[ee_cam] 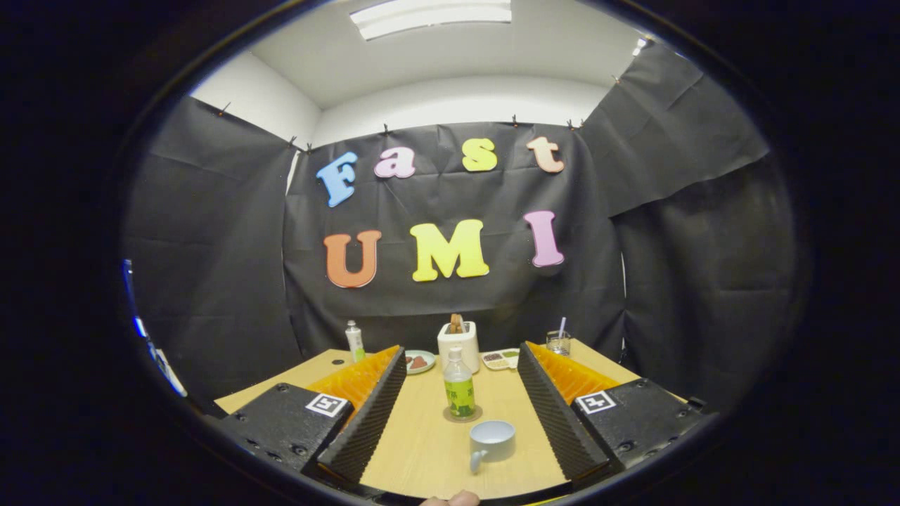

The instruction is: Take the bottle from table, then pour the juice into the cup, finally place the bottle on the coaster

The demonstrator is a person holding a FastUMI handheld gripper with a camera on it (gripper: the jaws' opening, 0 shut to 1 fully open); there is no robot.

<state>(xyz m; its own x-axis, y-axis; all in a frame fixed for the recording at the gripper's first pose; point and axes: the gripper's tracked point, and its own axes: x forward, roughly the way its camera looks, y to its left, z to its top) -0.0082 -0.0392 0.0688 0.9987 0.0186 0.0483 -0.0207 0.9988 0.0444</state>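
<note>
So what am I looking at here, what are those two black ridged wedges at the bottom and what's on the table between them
Those wedges are the two fingers of a hand-held gripper, a clamp a person carries; the camera rides on it and looks forward along them. They stand wide open and hold nothing. Between them, on the pale wooden table, a clear plastic bottle of green juice stands upright on a round coaster, with a light grey mug nearer the camera. Beyond the fingers are a white toaster, a small plate, a divided snack tray, a glass with a straw and a small white bottle.
</note>
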